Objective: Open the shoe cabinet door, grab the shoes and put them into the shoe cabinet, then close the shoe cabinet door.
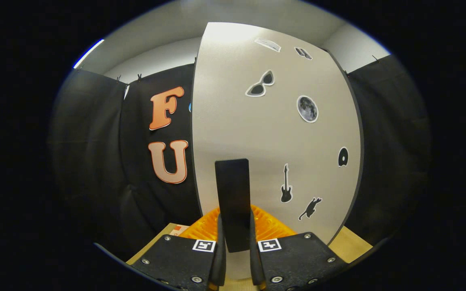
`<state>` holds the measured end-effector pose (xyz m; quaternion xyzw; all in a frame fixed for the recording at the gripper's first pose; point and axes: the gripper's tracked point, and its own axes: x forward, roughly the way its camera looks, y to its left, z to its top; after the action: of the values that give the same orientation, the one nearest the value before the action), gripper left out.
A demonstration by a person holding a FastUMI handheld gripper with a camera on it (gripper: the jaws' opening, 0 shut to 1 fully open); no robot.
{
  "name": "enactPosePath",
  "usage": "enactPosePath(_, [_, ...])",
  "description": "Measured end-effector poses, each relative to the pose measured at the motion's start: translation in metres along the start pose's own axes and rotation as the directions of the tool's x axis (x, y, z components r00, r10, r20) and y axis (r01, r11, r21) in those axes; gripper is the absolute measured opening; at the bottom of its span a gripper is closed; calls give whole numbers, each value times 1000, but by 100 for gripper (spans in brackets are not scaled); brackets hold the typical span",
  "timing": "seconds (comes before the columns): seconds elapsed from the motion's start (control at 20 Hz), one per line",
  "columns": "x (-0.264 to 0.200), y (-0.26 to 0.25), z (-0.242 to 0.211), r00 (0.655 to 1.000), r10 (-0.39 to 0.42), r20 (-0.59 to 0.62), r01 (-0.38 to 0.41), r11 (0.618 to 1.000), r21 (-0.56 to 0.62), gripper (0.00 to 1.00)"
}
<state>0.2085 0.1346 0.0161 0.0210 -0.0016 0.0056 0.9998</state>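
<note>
Door: I see the shoe cabinet door [273,133] standing just ahead of me, a pale grey panel with a thin dark rim, taking up most of what lies beyond the fingers.
Door edges: its near edge on my left runs tall against the black booth cloth [95,161]; its far edge on my right curves down toward the wooden surface [352,244].
Stickers: sunglasses [260,84], a moon [307,108], a guitar [286,184], a cat [310,208] and a few smaller ones are stuck on the door face.
Handle: a dark upright handle [233,202] sits on the door, low down, straight between my fingers.
Gripper: the gripper [237,252] has its fingers drawn in narrow, one on each side of the handle's lower end; both look to be pressing on it.
Orange part: a ribbed orange piece [271,226] shows behind the handle, just past the fingertips; I cannot tell what it is.
Open room: free space lies to my left between the door edge and the cloth; on the right the cloth hangs close behind the door's far edge.
Shoes: I cannot tell where they are.
</note>
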Motion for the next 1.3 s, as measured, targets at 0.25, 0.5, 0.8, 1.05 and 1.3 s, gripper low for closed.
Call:
enactPosePath(0.25, [-25, -14, 1, 1000, -6, -7, 6, 1000, 15, 24])
enactPosePath(0.5, [-43, -31, 0, 1000, -1, -9, 1, 1000, 1, 24])
enactPosePath(0.8, [-63, -57, -1, 1000, -22, -8, 22, 1000, 5, 23])
enactPosePath(1.05, [-83, -91, 2, 996, -86, 13, 87, 996, -25, 23])
enactPosePath(1.3, [-100, -141, 4, 984, -177, 19, 177, 984, -29, 23])
